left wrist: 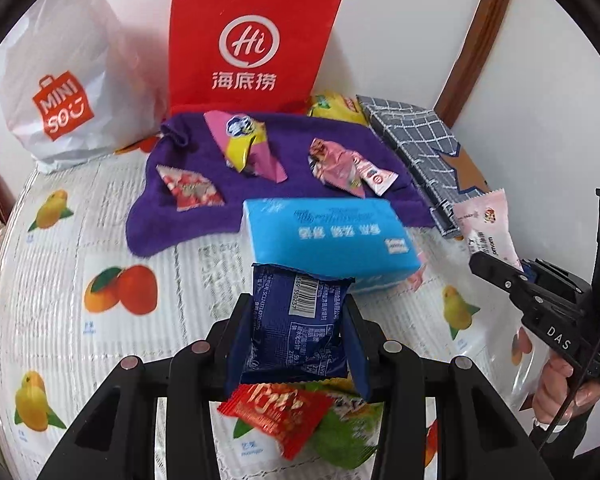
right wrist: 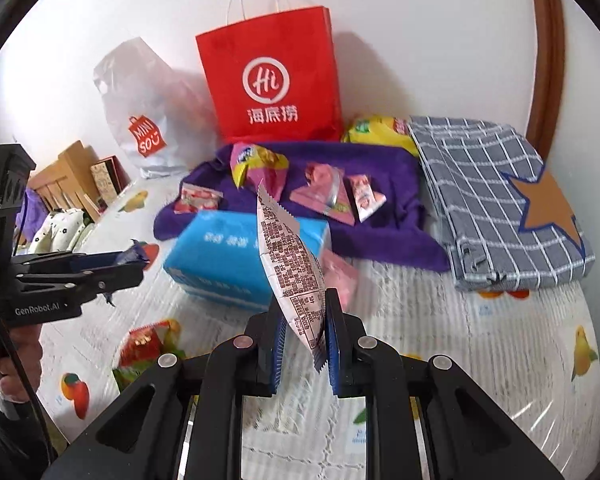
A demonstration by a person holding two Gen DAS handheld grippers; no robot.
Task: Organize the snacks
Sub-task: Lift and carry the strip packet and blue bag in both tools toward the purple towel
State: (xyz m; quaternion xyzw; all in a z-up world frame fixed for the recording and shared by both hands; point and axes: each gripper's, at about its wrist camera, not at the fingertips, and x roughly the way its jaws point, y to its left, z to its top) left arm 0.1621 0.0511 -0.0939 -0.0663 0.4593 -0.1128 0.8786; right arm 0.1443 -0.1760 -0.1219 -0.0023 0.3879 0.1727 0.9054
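White wall is standing behind a worktop (left wrist: 204,280) that is wearing a cover printed with fruits. At the back, a red paper bag (left wrist: 248,40) and a white plastic bag (left wrist: 64,84) are leaning near the wall. In front of them a purple towel (left wrist: 204,216) is lying flat, and it is carrying several small snacks: a pink and yellow packet (left wrist: 246,146), a red and white packet (left wrist: 190,188) and a pink packet (left wrist: 346,166). A folded grey checked cloth (right wrist: 496,196) is lying just beside the towel, and a blue tissue pack (left wrist: 328,236) is sitting in front of it.

I am holding one claw in each hand. My left claw (left wrist: 298,332) is gripping a dark blue snack packet (left wrist: 300,320) between its pads, lifted above the worktop. My right claw (right wrist: 306,344) is closed on a white and pink snack packet (right wrist: 290,268), which is standing upright between the fingers, also off the surface.

Below my left claw, a red snack packet (left wrist: 274,408) and a green one (left wrist: 348,436) are resting on the cover.
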